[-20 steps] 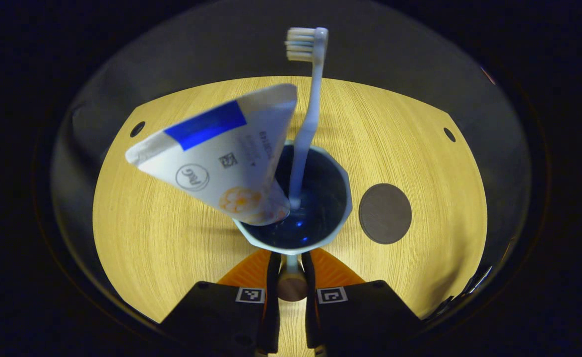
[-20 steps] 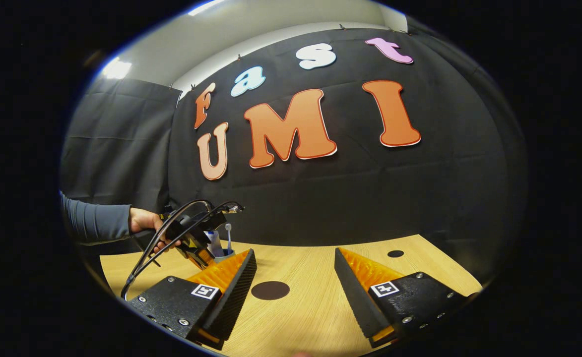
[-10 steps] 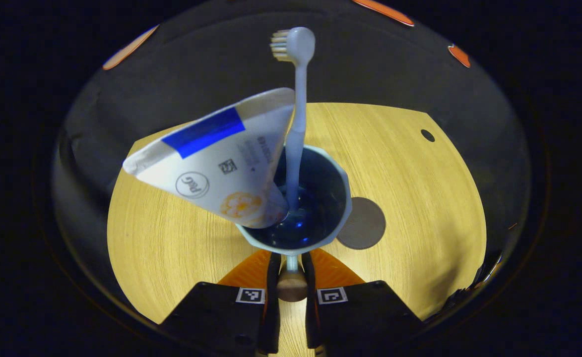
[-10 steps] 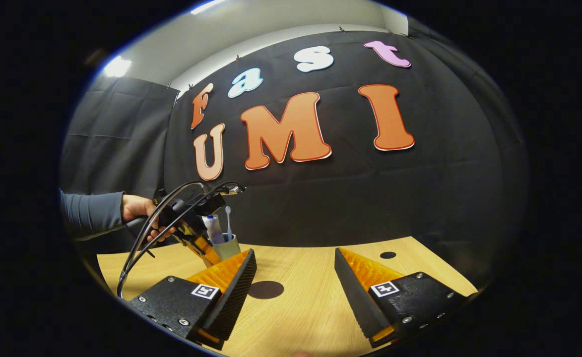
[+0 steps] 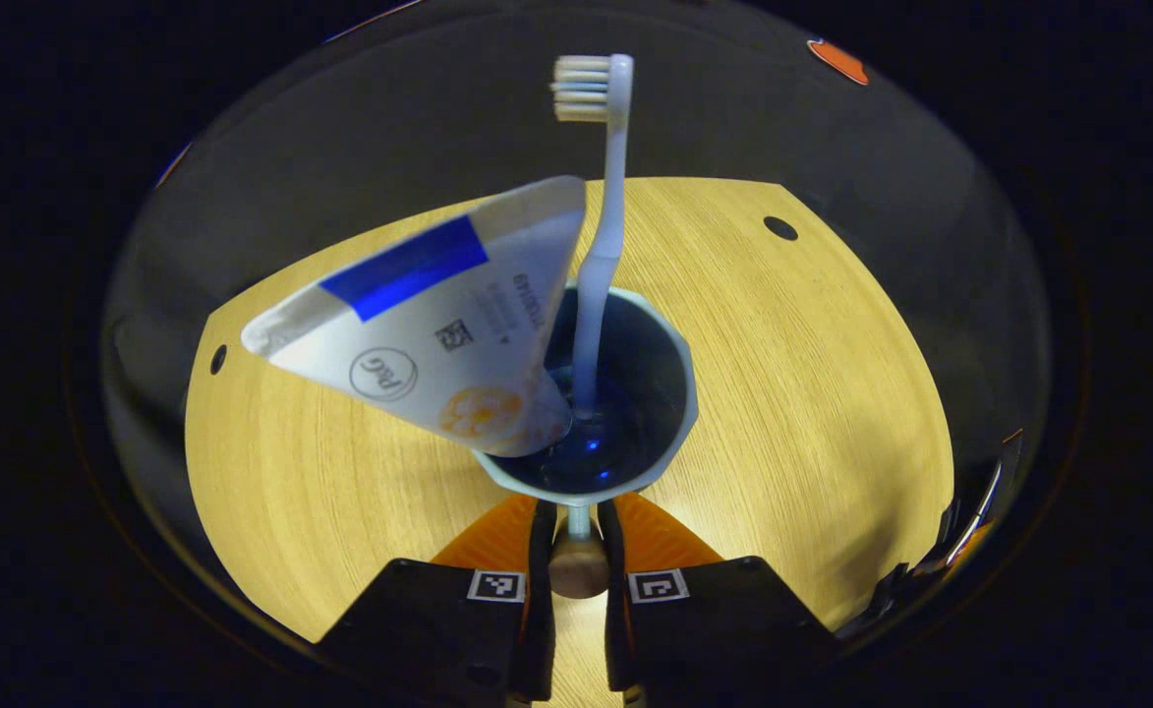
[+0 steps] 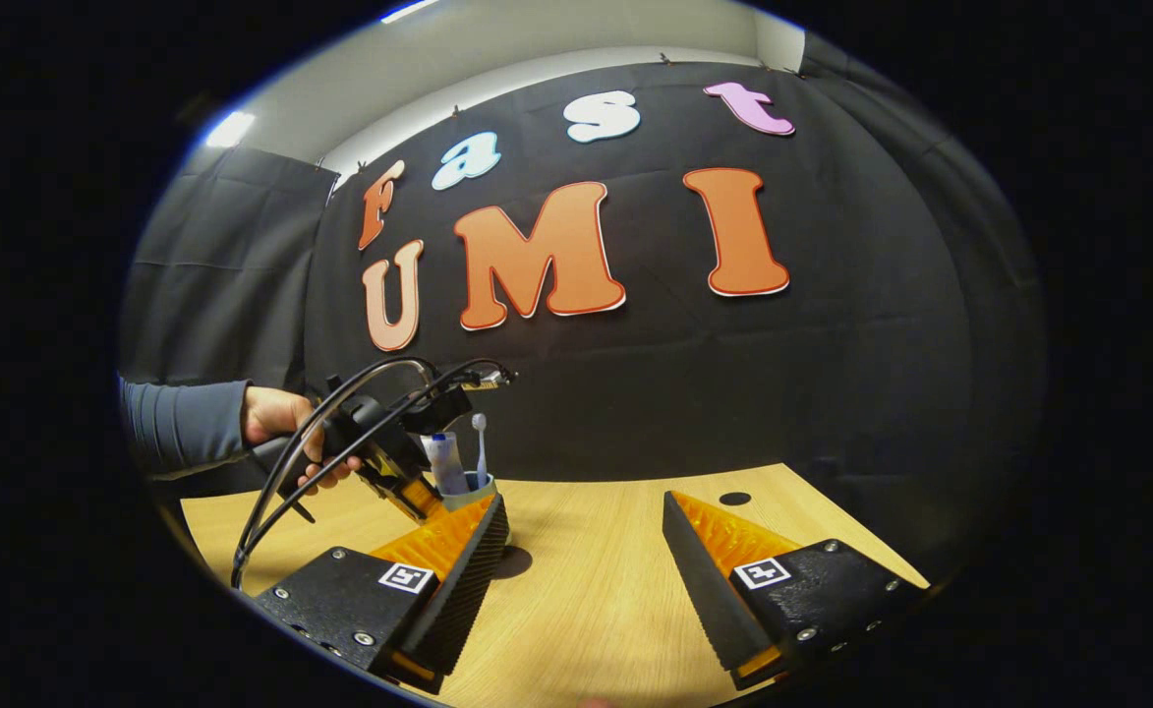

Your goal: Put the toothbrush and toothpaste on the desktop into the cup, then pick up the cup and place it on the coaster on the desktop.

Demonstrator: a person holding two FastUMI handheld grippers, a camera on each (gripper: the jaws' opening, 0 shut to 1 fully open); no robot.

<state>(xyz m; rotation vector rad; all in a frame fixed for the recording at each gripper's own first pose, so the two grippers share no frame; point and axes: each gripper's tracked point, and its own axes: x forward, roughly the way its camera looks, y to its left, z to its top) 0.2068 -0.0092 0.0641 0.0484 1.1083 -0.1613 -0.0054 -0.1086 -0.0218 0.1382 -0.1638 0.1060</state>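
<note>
Left gripper view: my left hand-held gripper [image 5: 576, 511] is clamped on the cup [image 5: 591, 393] handle, toothbrush [image 5: 601, 226] and toothpaste [image 5: 429, 320] standing inside. I judge the coaster [image 6: 514, 562] lies beneath the cup, so lowering comes next. My right hand-held gripper [image 6: 586, 536] hangs spread wide, empty, above the bench [image 6: 586, 590].

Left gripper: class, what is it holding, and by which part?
The left gripper grips the cup by its handle, near the rim.
</note>
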